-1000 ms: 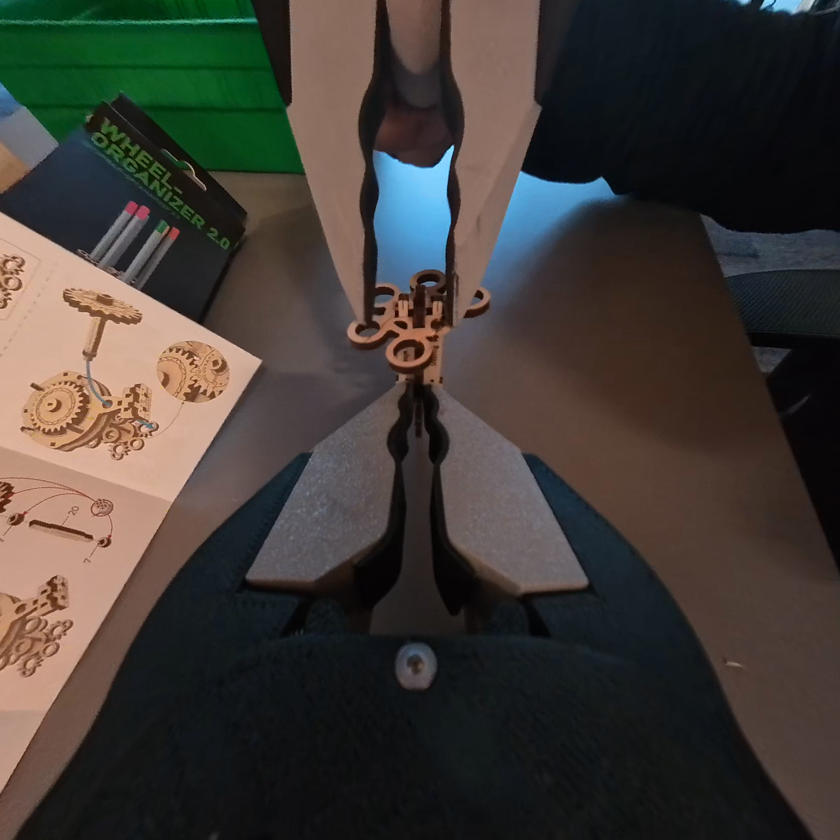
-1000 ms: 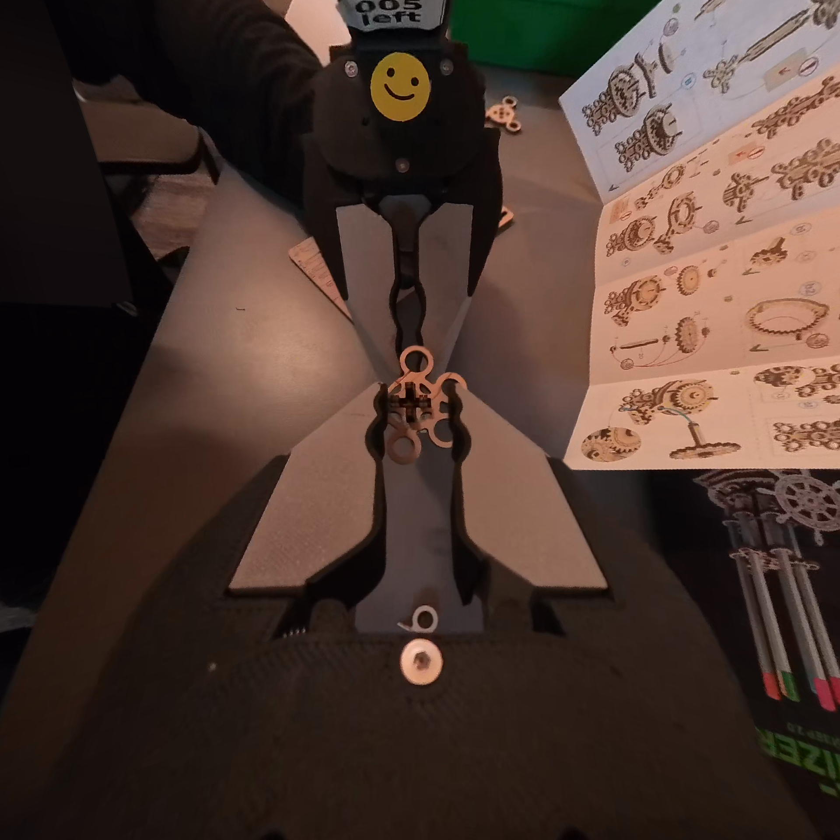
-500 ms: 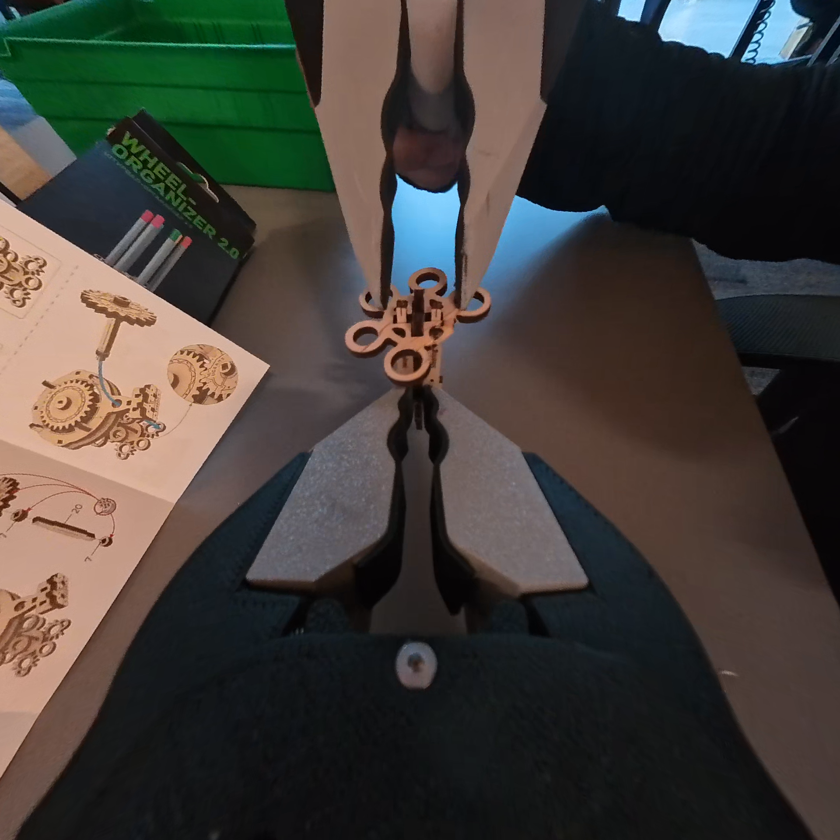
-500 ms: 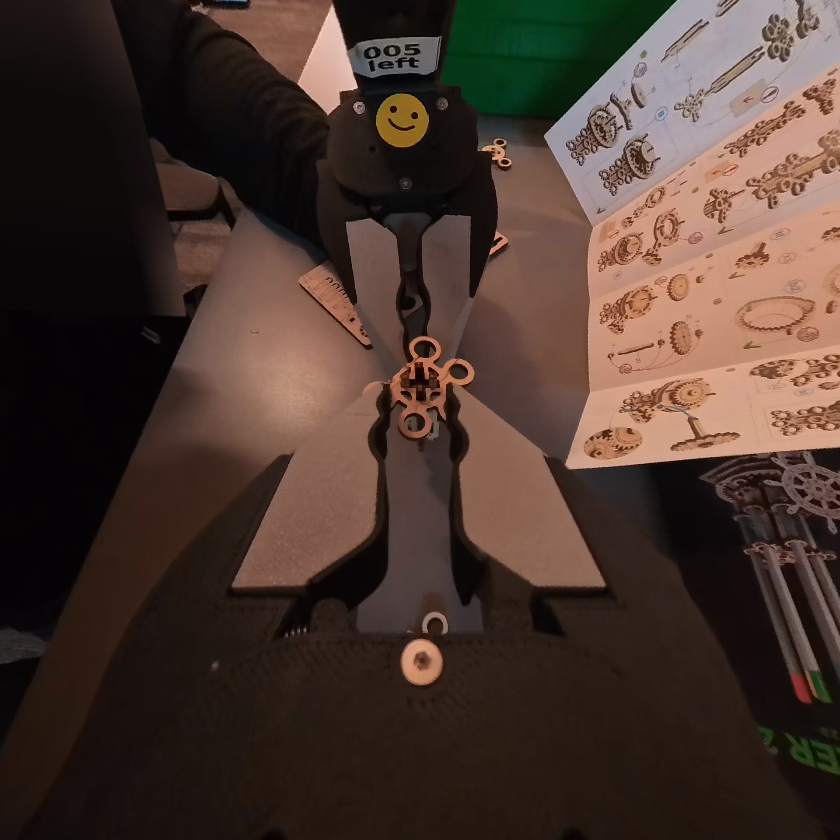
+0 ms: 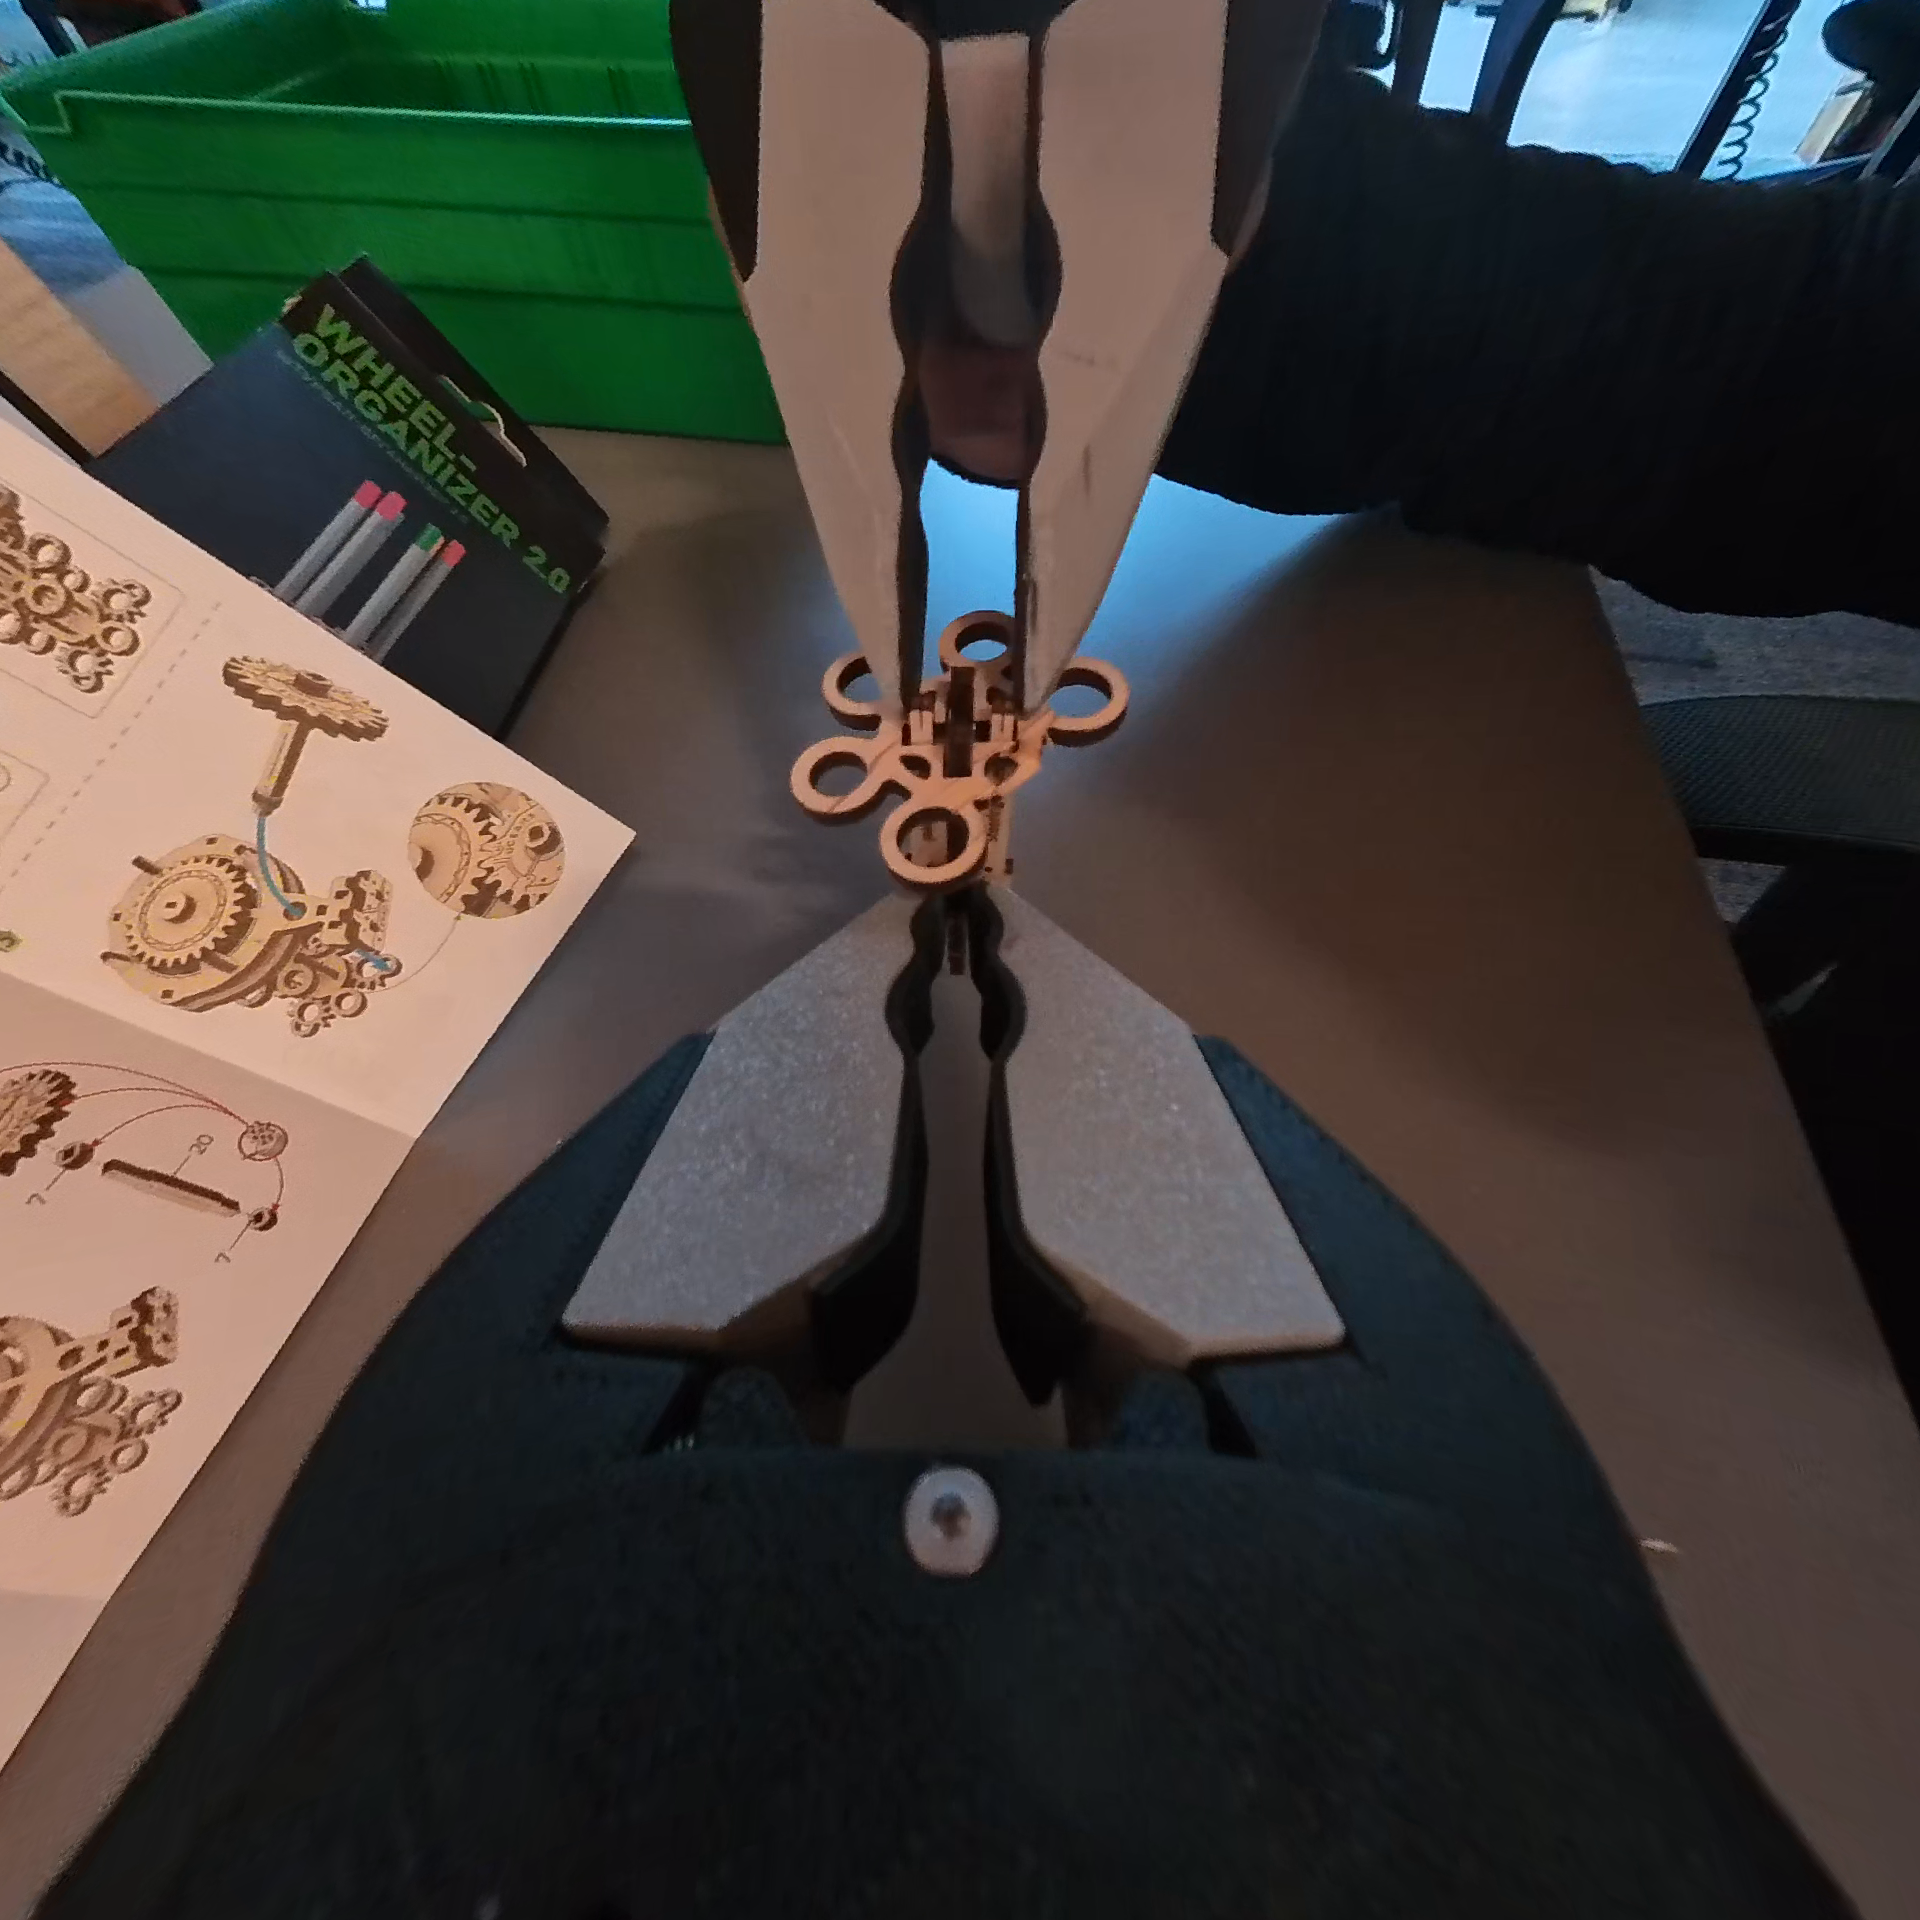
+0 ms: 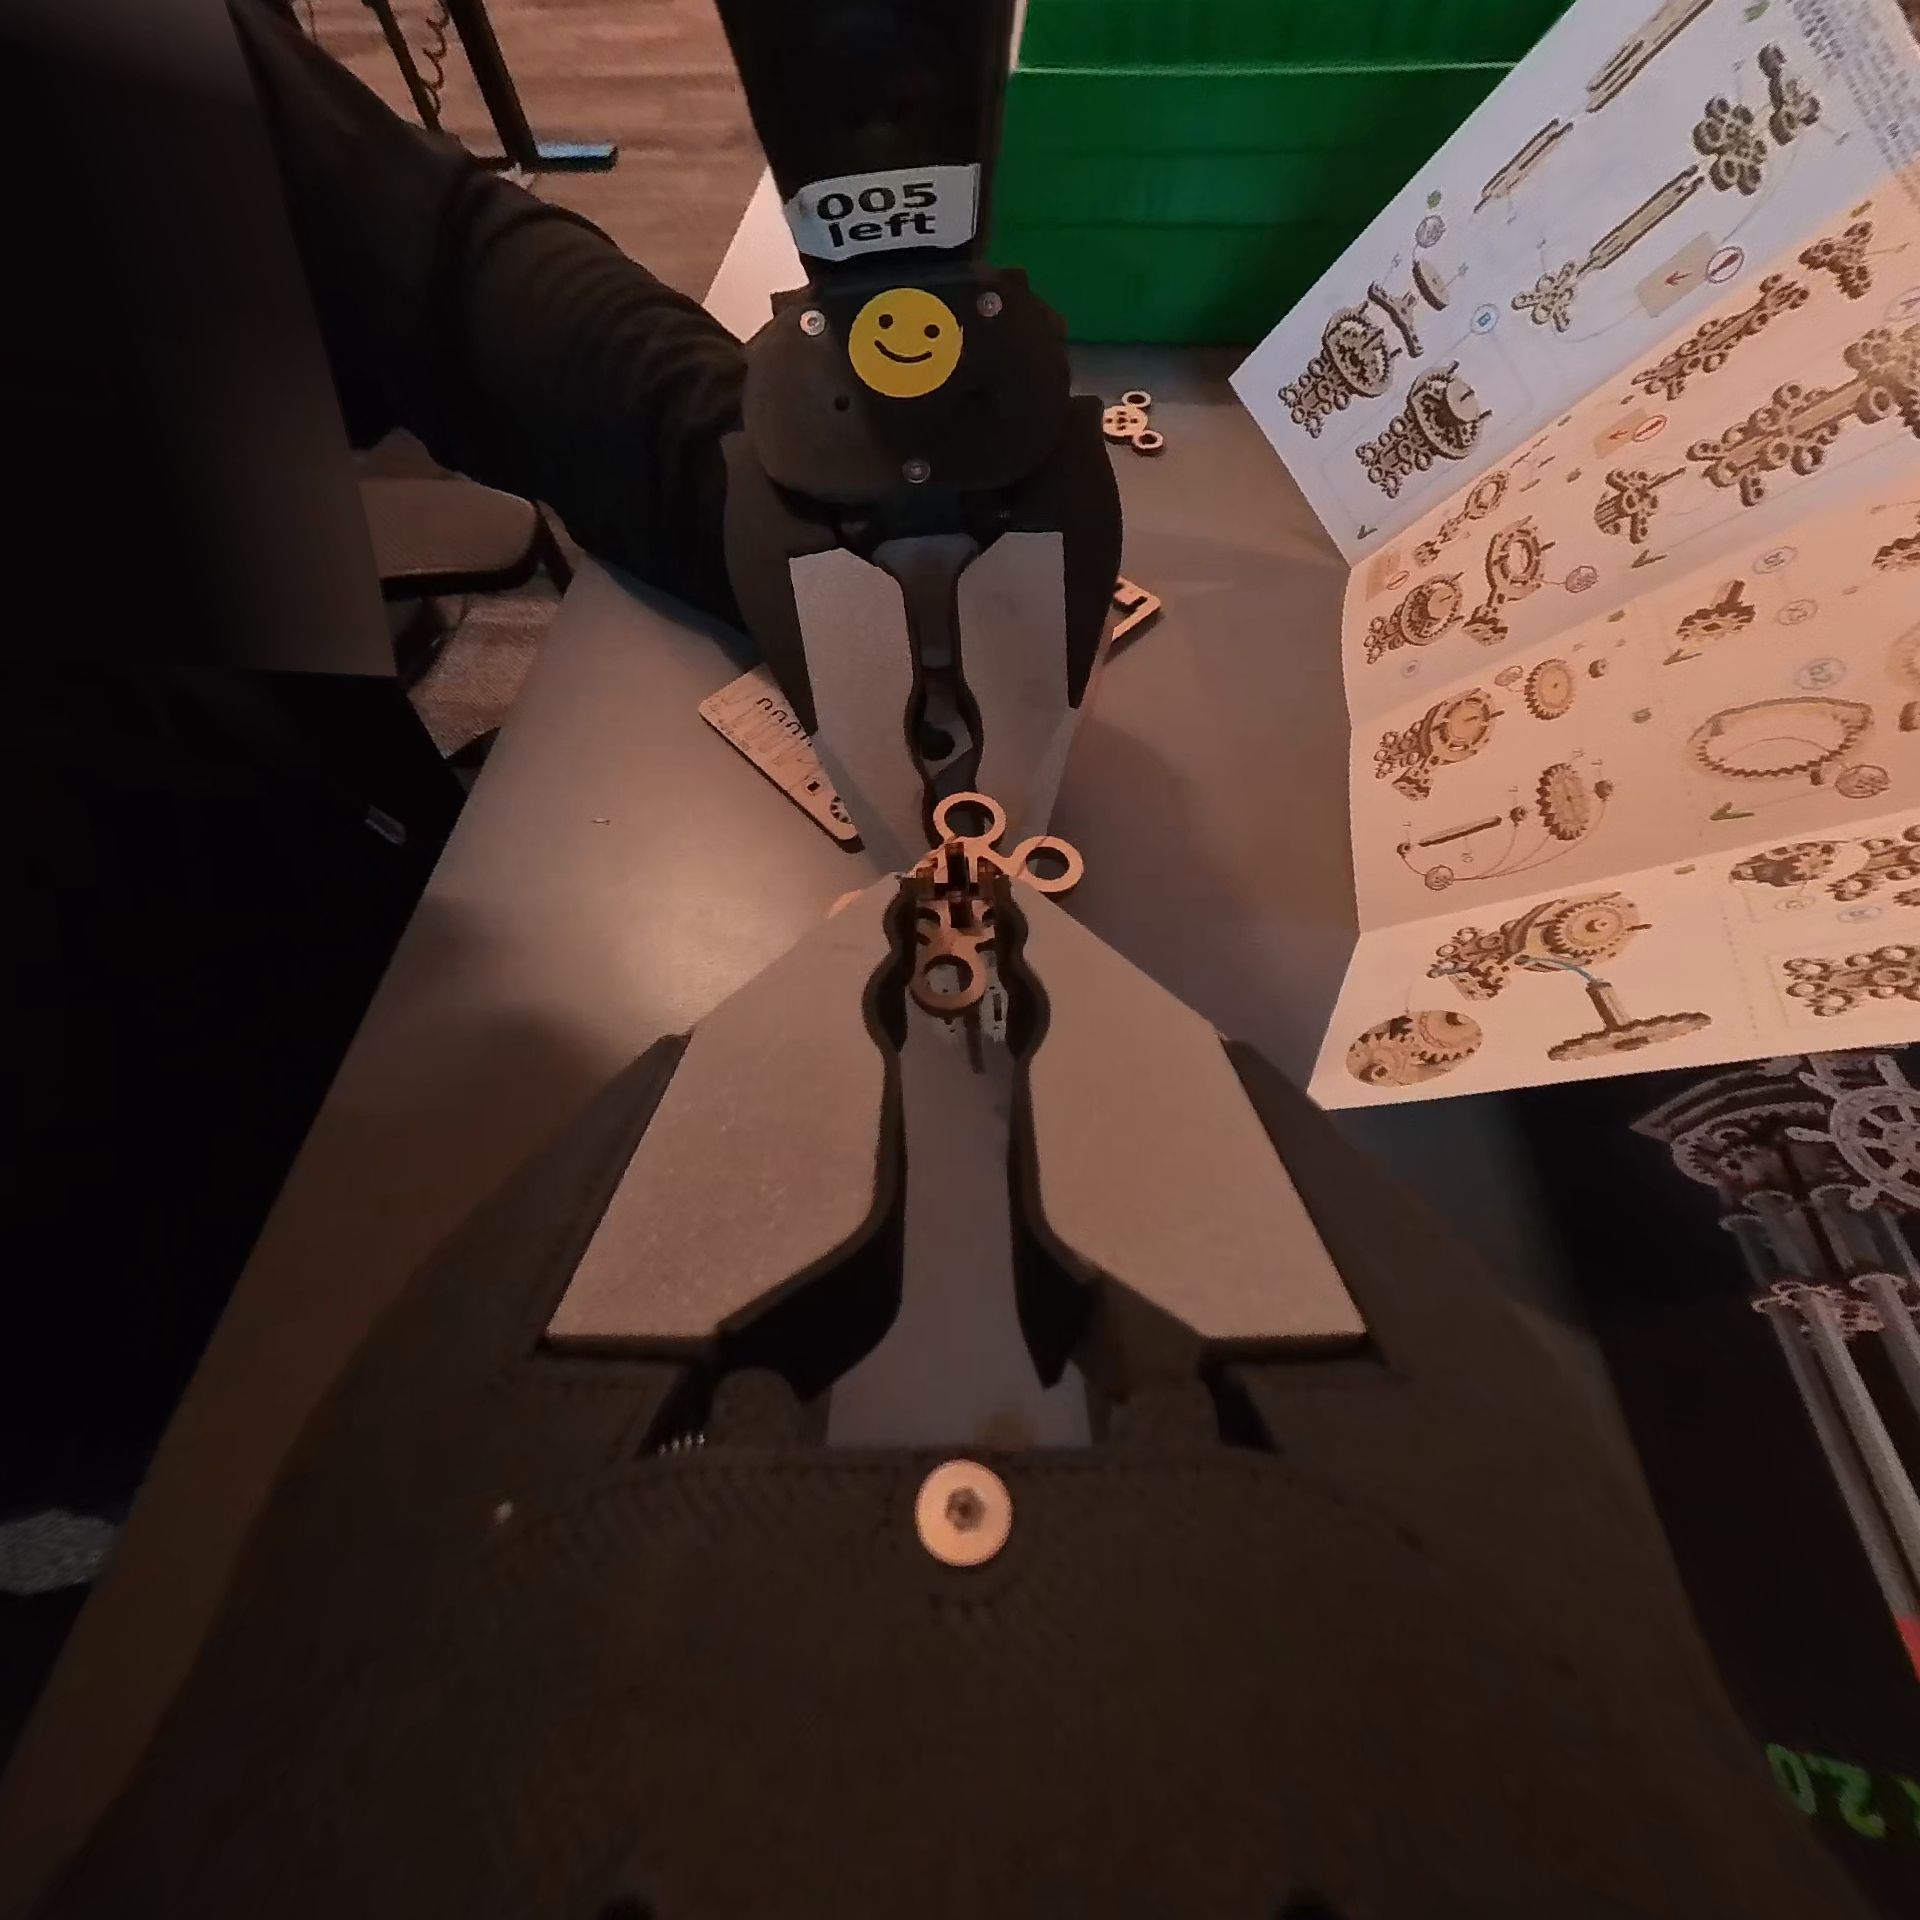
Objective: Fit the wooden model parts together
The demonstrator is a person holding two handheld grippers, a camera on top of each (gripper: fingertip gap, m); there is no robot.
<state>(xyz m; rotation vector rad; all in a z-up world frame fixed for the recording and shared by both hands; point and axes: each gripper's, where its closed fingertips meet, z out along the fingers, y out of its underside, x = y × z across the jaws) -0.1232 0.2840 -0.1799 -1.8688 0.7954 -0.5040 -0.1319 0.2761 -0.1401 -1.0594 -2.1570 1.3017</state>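
A small wooden assembly, a flat plate with several rings [image 5: 940, 774] around a notched centre block, hangs above the grey table [image 5: 1351, 935] between both grippers. My left gripper [image 5: 956, 925] is shut on a thin wooden strip at the near edge of the assembly. My right gripper [image 5: 968, 691] reaches in from the far side and is clamped on the centre block. In the right wrist view the ringed plate [image 6: 951, 935] sits between my right gripper's [image 6: 956, 899] tips. The left gripper [image 6: 951, 821], with a yellow sticker, faces it tip to tip.
A folded instruction sheet [image 5: 208, 935] [image 6: 1610, 727] and a black box [image 5: 395, 499] lie beside the work spot. A green crate [image 5: 395, 208] stands behind. Loose wooden parts [image 6: 1132, 426] and a flat wooden fret [image 6: 769, 743] lie under the left gripper. A dark sleeve [image 5: 1558, 364] crosses the table edge. My left and right fingertips are right by each other.
Both grippers keep their hold. In the right wrist view the ringed plate has tilted flatter and sits deeper between the right fingers. The left wrist view has tipped up slightly.
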